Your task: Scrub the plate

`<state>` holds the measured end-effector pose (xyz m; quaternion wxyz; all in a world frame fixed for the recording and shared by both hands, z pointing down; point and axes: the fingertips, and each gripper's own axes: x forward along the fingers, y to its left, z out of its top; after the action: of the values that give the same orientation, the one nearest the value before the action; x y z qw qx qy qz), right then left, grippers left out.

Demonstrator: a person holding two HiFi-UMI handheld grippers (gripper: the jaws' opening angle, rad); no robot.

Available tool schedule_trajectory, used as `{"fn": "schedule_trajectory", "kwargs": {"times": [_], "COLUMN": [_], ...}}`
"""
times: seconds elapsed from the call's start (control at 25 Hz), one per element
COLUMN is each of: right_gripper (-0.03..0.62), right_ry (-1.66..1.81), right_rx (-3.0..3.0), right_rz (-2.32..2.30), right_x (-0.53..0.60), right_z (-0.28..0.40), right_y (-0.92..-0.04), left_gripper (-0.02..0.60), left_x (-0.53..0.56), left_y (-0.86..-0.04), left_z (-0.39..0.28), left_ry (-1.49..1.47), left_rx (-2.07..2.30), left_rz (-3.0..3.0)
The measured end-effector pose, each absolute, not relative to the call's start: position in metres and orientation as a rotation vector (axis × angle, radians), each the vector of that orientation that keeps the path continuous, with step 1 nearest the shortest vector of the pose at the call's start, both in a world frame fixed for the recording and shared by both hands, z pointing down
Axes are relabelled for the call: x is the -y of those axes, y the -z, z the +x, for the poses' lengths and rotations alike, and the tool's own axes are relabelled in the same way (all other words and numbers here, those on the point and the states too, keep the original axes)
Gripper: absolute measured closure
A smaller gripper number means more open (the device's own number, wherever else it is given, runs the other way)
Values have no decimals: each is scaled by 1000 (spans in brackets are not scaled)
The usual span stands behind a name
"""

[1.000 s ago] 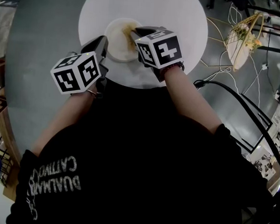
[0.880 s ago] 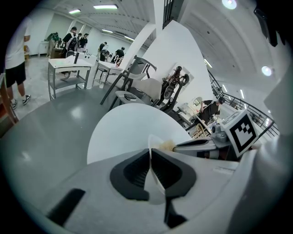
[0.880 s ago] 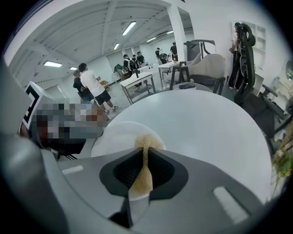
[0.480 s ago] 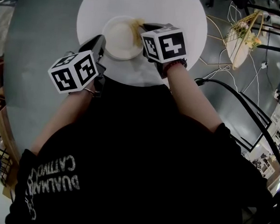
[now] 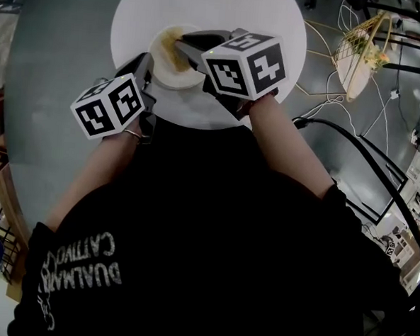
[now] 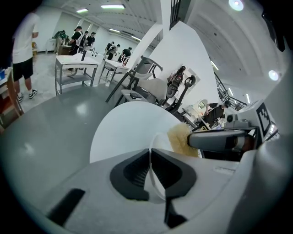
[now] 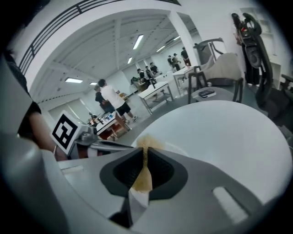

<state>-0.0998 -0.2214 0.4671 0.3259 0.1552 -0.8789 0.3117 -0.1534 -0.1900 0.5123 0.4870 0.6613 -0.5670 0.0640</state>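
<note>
A white plate [image 5: 164, 63] lies on the round white table [image 5: 276, 19]. My left gripper [image 5: 141, 70] is shut on the plate's near left rim; in the left gripper view the thin rim of the plate [image 6: 161, 142] runs between the pads of that gripper [image 6: 150, 156]. My right gripper [image 5: 183, 47] reaches over the plate from the right, shut on a yellow sponge [image 5: 172, 36] that rests on the plate's far left part. In the right gripper view the sponge [image 7: 145, 142] sticks out past the closed jaws of the gripper [image 7: 144, 158]. The sponge [image 6: 182, 140] also shows in the left gripper view.
The table's near edge runs just under both grippers. A yellow wire basket [image 5: 361, 55] and loose cables [image 5: 326, 125] lie on the grey floor to the right. Far off stand people and work tables [image 6: 75, 64].
My right gripper has swept the sponge from the plate's right rim across to its far left part. The left gripper has kept its grip on the rim, nearly still.
</note>
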Motion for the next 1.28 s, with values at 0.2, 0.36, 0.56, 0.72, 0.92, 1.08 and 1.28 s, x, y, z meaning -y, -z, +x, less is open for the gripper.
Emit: {"fn": "schedule_trajectory", "kwargs": {"times": [0.2, 0.36, 0.56, 0.72, 0.92, 1.08, 1.28], "right_gripper": [554, 554, 554, 554, 553, 553, 553], "right_ry": [-746, -739, -680, -618, -634, -647, -683], "right_rx": [2258, 2165, 2133, 2080, 2048, 2027, 2003], "right_rz": [280, 306, 330, 381, 470, 526, 575], "right_x": [193, 188, 189, 195, 207, 215, 224], "right_z": [-112, -105, -99, -86, -69, -54, -37], "right_y": [-478, -499, -510, -517, -521, -524, -523], "left_gripper": [567, 568, 569, 569, 569, 568, 566], "left_x": [192, 193, 190, 185, 187, 188, 189], "left_y": [-511, -508, -510, -513, -512, -511, -510], "left_z": [-147, -140, -141, -144, -142, -142, -142], "left_ry": [-174, -222, -201, -199, -196, -197, -190], "left_rx": [1365, 1357, 1337, 1336, 1336, 1344, 1338], "left_rz": [1636, 1702, 1688, 1674, 1676, 1671, 1690]}}
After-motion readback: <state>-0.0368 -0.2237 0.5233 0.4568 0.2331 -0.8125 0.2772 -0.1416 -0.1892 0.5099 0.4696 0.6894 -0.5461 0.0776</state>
